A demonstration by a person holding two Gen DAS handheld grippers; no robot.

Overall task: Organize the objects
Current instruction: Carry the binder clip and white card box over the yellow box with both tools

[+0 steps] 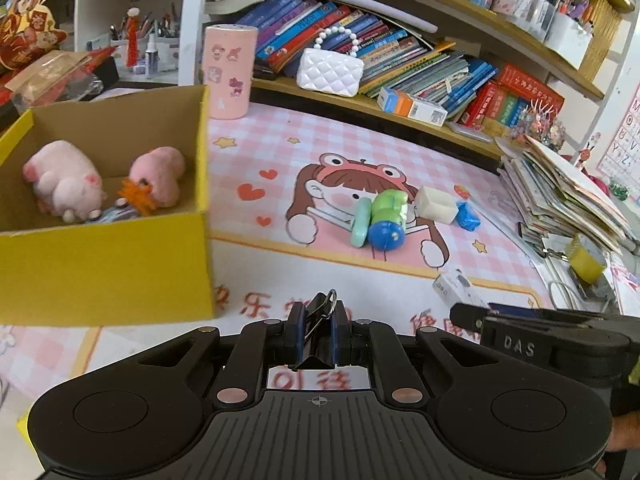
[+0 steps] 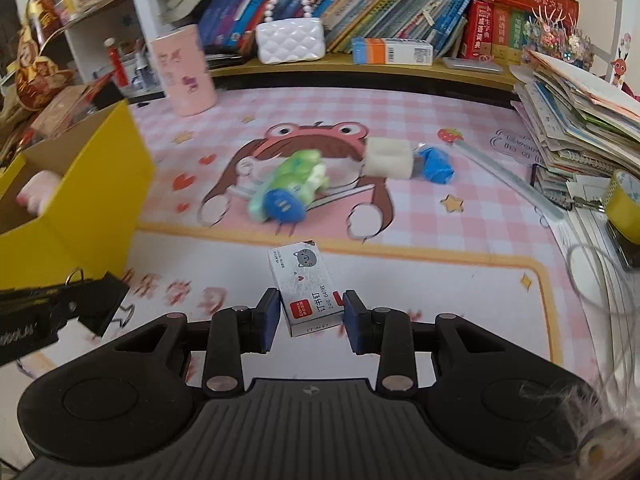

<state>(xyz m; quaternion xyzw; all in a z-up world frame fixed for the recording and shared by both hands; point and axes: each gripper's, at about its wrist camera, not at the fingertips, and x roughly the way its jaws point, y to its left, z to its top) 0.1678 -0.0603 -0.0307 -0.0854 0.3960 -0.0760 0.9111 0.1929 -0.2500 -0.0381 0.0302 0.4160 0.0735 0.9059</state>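
Note:
My left gripper [image 1: 316, 320] is shut on a black binder clip [image 1: 318, 330] and holds it above the pink mat, right of the yellow box [image 1: 108, 268]. The box holds two pink plush pigs [image 1: 64, 182] and an orange item [image 1: 138, 196]. My right gripper [image 2: 307, 314] is open, its pads on either side of a white staple box [image 2: 306, 284] lying on the mat. A green and blue toy [image 2: 286, 192], a white block [image 2: 388, 158] and a blue crumpled item [image 2: 436, 164] lie further back. The left gripper with its clip shows in the right wrist view [image 2: 80, 292].
A pink cylinder tin [image 1: 229, 72] and a white quilted purse [image 1: 330, 70] stand at the back by the bookshelf. A leaning stack of books [image 2: 580, 120] and a yellow tape roll [image 2: 624, 204] crowd the right side. A clear ruler [image 2: 516, 184] lies on the mat.

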